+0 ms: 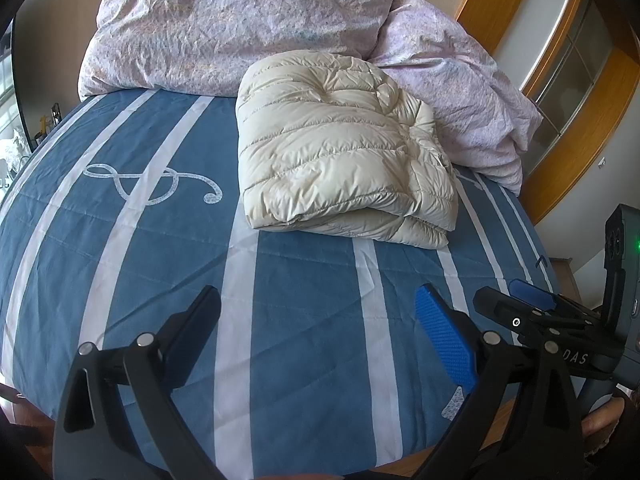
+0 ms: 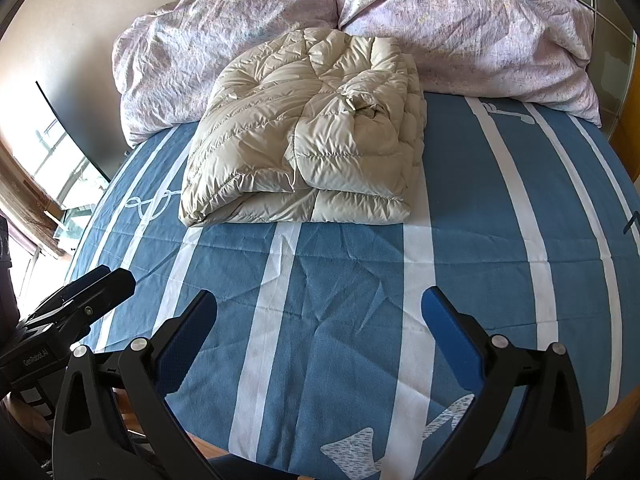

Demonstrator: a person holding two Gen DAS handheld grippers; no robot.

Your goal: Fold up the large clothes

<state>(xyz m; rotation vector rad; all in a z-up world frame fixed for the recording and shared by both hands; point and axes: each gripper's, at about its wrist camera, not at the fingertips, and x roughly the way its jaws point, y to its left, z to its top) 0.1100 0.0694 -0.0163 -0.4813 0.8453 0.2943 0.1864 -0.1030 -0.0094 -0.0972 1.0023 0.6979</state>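
A cream quilted down jacket (image 1: 340,148) lies folded into a thick bundle on the blue bed sheet with white stripes (image 1: 304,280), near the pillows. It also shows in the right wrist view (image 2: 308,136). My left gripper (image 1: 320,300) is open and empty, held over the sheet well in front of the jacket. My right gripper (image 2: 320,304) is open and empty too, over the sheet in front of the jacket. The right gripper shows at the right edge of the left wrist view (image 1: 532,304). The left gripper shows at the left edge of the right wrist view (image 2: 100,284).
Crumpled pink-lilac bedding and pillows (image 1: 240,20) fill the head of the bed behind the jacket (image 2: 460,28). A wooden-framed cabinet (image 1: 576,80) stands to the right. A window (image 2: 52,168) is at the left. The wooden bed edge (image 2: 616,412) runs along the near side.
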